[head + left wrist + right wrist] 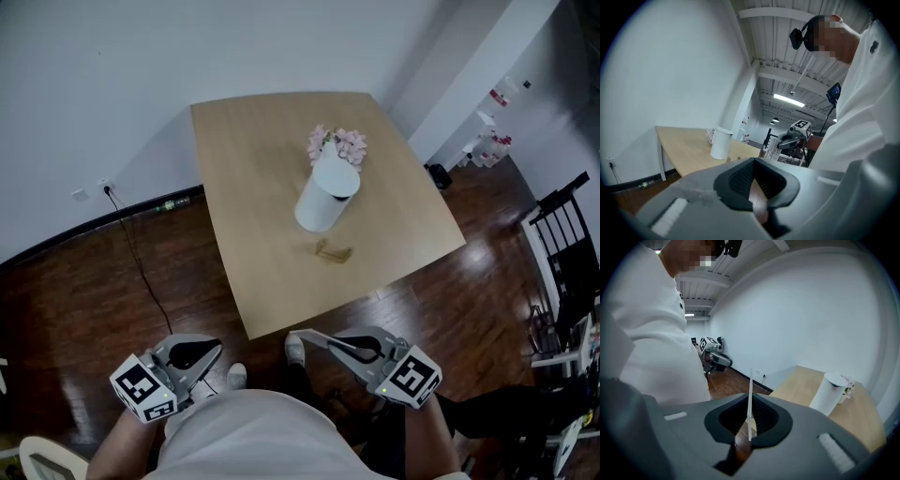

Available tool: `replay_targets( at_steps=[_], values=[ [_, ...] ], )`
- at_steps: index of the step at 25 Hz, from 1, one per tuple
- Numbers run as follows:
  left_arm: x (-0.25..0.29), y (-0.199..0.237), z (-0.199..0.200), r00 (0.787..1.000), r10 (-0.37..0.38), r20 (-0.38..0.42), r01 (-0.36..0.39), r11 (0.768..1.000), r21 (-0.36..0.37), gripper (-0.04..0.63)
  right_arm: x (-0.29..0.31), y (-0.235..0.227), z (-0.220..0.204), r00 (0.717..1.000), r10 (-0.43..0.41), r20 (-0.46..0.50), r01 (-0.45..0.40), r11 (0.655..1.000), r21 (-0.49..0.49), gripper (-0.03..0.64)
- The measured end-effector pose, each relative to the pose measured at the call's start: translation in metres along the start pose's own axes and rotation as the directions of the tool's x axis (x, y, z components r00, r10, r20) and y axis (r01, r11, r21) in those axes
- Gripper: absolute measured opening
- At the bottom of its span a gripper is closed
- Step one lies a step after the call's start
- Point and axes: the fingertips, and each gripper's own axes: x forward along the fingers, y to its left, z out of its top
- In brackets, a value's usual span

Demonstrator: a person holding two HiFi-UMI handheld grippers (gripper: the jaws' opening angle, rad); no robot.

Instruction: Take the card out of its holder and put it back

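A small brass-coloured card holder (333, 251) stands with no card in it on the light wooden table (253, 187), in front of a white cylinder (325, 197). My right gripper (323, 339) is held low near my body, short of the table's near edge. It is shut on a thin white card (750, 397), which I see edge-on and upright between the pads (761, 420) in the right gripper view. My left gripper (208, 351) hangs at my left side over the floor, jaws together with nothing between them. The left gripper view shows the right gripper (794, 136) across from it.
Pink flowers (337, 142) sit behind the white cylinder (828, 392). A black cable (141, 262) runs over the dark wood floor from a wall socket (105, 186). A black chair (562, 234) stands at the right. A white wall lies behind the table.
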Motion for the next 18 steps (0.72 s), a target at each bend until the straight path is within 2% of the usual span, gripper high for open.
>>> replay_targets(
  at_steps=[4, 8, 14, 18],
  values=[
    [-0.012, -0.003, -0.016, 0.998, -0.049, -0.042, 0.050, 0.998, 0.024, 0.003, 0.006, 0.045, -0.001, 1.000, -0.002, -0.017, 0.002, 0.999, 0.033, 0.021],
    [-0.018, -0.008, -0.020, 0.996, -0.074, -0.041, 0.075, 0.996, 0.040, 0.003, 0.006, 0.068, -0.001, 1.000, -0.014, -0.017, 0.015, 0.998, 0.058, 0.020],
    [-0.016, -0.018, -0.013, 0.995, -0.100, -0.002, 0.100, 0.995, 0.027, 0.003, -0.005, 0.064, 0.003, 0.999, -0.039, -0.010, 0.039, 0.998, 0.045, 0.021],
    [-0.013, -0.021, -0.006, 0.995, -0.090, 0.034, 0.089, 0.996, 0.024, 0.003, -0.012, 0.041, 0.001, 0.999, -0.049, 0.013, 0.048, 0.998, 0.047, 0.020]
  ],
)
